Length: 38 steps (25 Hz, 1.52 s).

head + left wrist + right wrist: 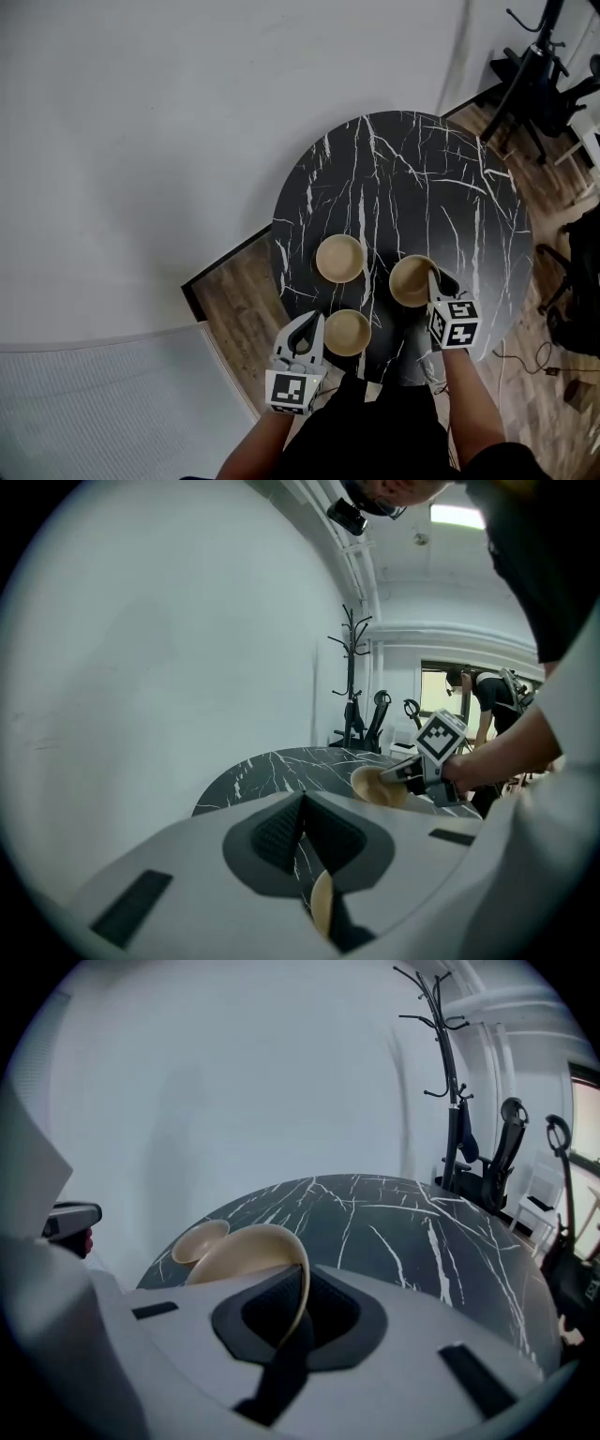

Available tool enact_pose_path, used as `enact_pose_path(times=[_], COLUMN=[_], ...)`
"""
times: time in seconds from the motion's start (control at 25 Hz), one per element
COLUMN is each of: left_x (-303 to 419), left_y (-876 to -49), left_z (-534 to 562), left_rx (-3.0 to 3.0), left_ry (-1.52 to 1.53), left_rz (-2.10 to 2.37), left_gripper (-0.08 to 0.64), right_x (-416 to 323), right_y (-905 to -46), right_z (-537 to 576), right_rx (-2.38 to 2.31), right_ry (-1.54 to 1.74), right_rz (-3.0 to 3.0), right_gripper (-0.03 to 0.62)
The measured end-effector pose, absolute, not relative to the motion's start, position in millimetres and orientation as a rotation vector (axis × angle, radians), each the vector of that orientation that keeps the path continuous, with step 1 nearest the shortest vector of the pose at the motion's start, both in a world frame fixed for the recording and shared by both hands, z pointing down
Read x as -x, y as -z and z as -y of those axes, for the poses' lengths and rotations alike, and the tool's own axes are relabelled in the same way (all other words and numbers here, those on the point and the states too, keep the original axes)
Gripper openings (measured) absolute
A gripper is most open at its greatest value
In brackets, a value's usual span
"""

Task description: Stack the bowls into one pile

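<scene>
Bowls (339, 259) that look light, stiff and slick sit toward the near edge of the surface (422, 187); right gripper (434, 279) fingers clamp the rim of the tilted right bowl (410, 279), left gripper (317, 324) fingers pinch the rim of the nearest bowl (347, 332).

Two bowls (339, 258) on table (422, 169)

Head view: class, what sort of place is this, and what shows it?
Probably an office or workroom: a round marble-look table, a coat stand and an office chair, with a wood floor and a plain white wall.
</scene>
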<state>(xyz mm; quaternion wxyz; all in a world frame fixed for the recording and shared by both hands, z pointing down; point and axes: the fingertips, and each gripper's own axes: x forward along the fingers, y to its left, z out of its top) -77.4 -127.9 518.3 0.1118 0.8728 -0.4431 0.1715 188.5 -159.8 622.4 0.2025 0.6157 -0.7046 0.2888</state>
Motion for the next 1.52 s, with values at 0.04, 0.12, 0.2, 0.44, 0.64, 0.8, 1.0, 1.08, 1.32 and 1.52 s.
enact_pose_path(times=[0.04,0.12,0.2,0.44,0.64,0.8,1.0,1.08,1.32,1.52], left_x=[77.4,77.2,75.9,80.3,91.7,105.3,121.5,126.6,138.1,144.4], left_y=[-517.8,-516.8,-514.4,-518.9,-515.9,-516.4,-518.7,-519.9,-522.7,-528.5], left_z=[126.9,124.7,123.3,115.7,112.9,110.2,108.2,106.7,100.0,93.6], left_rx=[-2.565,-2.575,-2.598,-2.595,-2.577,-2.556,-2.522,-2.51,-2.475,-2.441], left_ry=[-0.503,-0.501,-0.499,-0.524,-0.511,-0.507,-0.505,-0.502,-0.495,-0.496], left_rz=[1.299,1.294,1.292,1.298,1.337,1.371,1.414,1.428,1.465,1.472], left_gripper=[0.014,0.014,0.014,0.014,0.014,0.014,0.014,0.014,0.014,0.014], right_x=[-185.0,-177.3,-169.5,-132.8,-101.1,-82.8,-62.4,-54.7,-35.2,-23.1], right_y=[-619.4,-614.8,-611.3,-596.4,-586.2,-584.6,-591.5,-595.5,-612.4,-623.6], right_z=[162.9,168.8,174.4,199.2,218.9,232.8,245.6,248.9,257.1,267.3], right_rx=[-1.718,-1.709,-1.692,-1.608,-1.55,-1.512,-1.452,-1.43,-1.369,-1.328], right_ry=[-0.804,-0.798,-0.801,-0.798,-0.782,-0.774,-0.76,-0.756,-0.742,-0.704], right_rz=[1.98,2.004,2.026,2.126,2.194,2.218,2.223,2.22,2.201,2.182], right_gripper=[0.021,0.021,0.021,0.021,0.021,0.021,0.021,0.021,0.021,0.021])
